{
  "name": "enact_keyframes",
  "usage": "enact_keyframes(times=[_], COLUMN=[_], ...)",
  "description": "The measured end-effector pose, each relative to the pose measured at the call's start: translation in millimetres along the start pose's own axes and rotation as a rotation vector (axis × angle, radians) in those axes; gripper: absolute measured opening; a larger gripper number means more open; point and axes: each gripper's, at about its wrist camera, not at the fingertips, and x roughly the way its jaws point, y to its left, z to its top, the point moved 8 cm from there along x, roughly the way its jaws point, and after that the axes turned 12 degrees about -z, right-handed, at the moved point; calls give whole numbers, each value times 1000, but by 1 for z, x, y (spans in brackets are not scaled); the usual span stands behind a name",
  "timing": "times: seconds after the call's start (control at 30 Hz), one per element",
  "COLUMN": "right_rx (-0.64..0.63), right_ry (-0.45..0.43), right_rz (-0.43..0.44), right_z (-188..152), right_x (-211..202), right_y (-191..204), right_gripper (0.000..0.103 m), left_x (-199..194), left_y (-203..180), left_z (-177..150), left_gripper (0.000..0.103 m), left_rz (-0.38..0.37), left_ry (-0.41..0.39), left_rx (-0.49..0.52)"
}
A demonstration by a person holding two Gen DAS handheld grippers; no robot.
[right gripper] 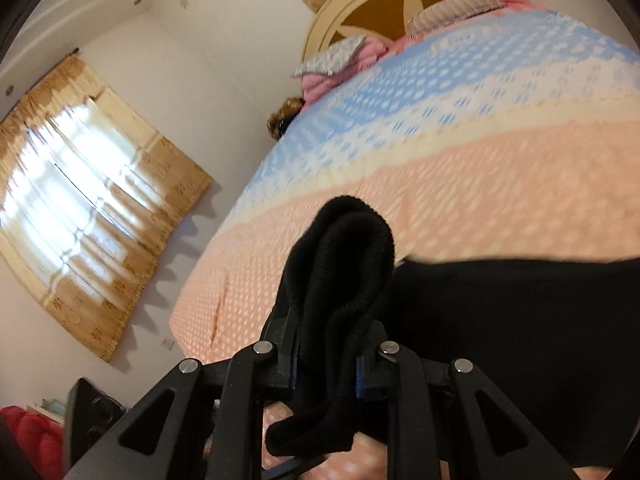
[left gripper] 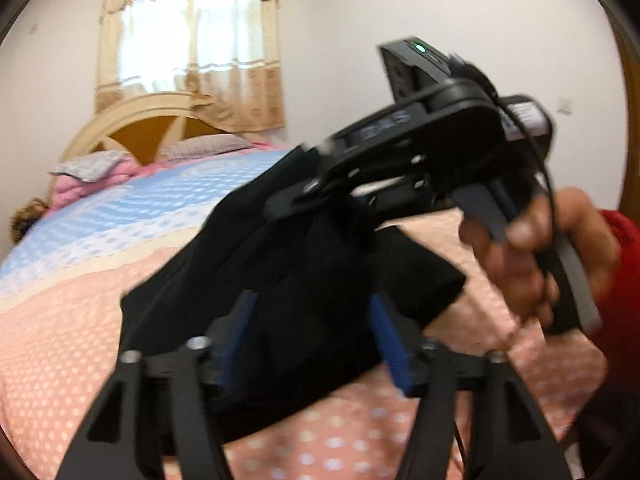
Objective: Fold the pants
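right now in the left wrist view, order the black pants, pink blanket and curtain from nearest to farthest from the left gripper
1. black pants, between and just beyond the open left gripper
2. pink blanket, far left by the pillows at the head of the bed
3. curtain, on the back wall behind the headboard

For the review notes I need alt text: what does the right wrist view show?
The right hand-held gripper is shut on a bunched fold of black pants, the rest of which spreads away to the right over a bed with a peach and blue dotted cover. Curtained windows and a rounded headboard sit behind.
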Motion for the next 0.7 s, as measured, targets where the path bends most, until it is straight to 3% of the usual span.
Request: enact_keyframes(times=[0.17, 0.27, 0.33, 0.47, 0.6, 0.7], right_rx=[34, 78, 82, 138, 246, 262], right_ry=[-11, 19, 47, 58, 64, 68], right_rz=[-90, -112, -141, -102, -9, -14], right_z=[13, 3, -6, -18, -19, -14], right_x=[-51, -56, -47, -29, -24, -35], right_y=[-78, -124, -148, -179, -192, -192], right_gripper=[20, 20, 20, 21, 23, 31], left_x=[-8, -8, 1, 12, 14, 19], left_y=[-2, 9, 17, 42, 53, 63], left_z=[14, 17, 13, -4, -19, -29], left_gripper=[66, 67, 67, 67, 67, 67], left_rz=[-52, -13, 41, 110, 171, 206], left_ry=[-32, -50, -20, 42, 95, 124], left_rx=[-58, -89, -94, -154, -165, -164])
